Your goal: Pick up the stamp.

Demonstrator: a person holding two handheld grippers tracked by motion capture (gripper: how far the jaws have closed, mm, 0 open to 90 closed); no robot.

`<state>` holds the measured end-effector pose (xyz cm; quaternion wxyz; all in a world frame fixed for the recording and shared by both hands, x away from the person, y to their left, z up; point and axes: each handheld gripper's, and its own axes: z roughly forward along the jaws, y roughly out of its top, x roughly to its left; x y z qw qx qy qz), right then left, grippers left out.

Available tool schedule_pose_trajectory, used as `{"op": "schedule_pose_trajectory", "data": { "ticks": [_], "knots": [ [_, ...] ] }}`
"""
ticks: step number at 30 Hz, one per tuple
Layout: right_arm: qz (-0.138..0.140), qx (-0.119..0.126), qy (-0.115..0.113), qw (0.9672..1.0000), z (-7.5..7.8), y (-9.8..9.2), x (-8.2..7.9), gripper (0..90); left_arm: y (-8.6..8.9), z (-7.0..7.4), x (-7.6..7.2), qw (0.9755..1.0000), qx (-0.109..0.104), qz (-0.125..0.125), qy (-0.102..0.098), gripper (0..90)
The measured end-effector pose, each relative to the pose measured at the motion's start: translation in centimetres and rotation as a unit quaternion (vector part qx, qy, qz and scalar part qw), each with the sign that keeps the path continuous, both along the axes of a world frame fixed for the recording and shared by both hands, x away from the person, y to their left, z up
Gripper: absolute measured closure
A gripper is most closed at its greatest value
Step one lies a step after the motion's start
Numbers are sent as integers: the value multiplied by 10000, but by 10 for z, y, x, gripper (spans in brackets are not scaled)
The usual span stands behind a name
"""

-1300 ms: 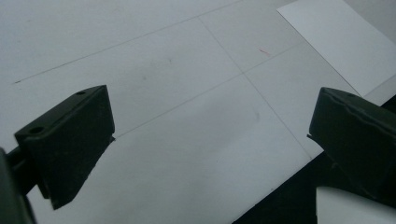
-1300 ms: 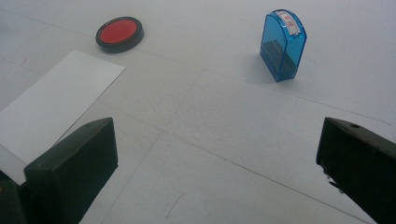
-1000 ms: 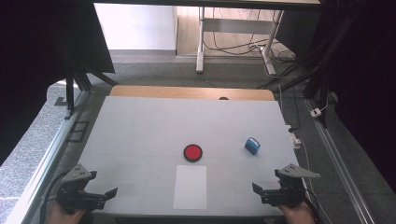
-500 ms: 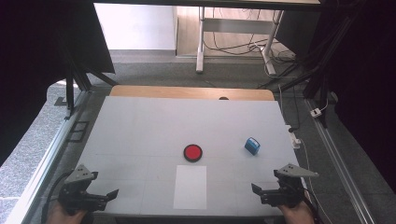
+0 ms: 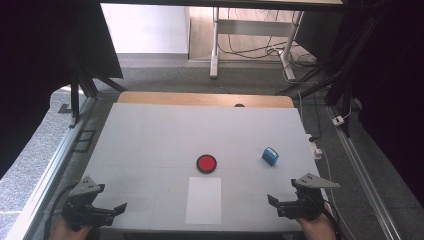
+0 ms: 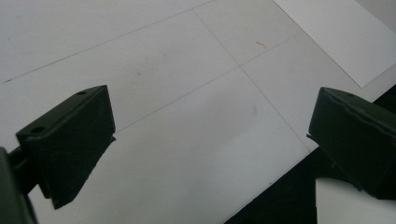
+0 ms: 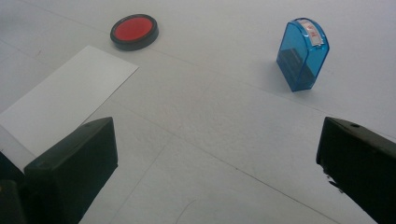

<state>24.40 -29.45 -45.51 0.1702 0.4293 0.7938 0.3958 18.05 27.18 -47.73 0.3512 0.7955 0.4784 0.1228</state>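
blue stamp [image 7: 302, 53], clear plastic, arched top, upright

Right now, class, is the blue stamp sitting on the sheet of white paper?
No: the blue stamp stands on the bare table, well apart from the white paper.

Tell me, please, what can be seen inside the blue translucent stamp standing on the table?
Through the blue stamp a dark block shows in its lower half, and a white label with a red edge runs over its rounded top. Its underside, resting on the table, is hidden.
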Motion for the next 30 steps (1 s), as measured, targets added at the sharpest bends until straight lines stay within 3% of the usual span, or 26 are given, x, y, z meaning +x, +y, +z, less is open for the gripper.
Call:
{"op": "schedule_pose_trajectory", "data": {
  "ticks": [16, 24, 30],
  "knots": [
    [167, -231, -101, 9995, -1, 11, 13, 0, 0, 0, 0, 10000, -30, -22, 21, 6],
    [181, -133, -191, 9996, -2, 11, 21, 0, 1, 0, -1, 10000, -55, -19, 20, 5],
    [162, -153, -110, 9997, -5, 14, 28, 0, 2, 0, 0, 10000, -63, -26, 23, 5]
  ]
}}
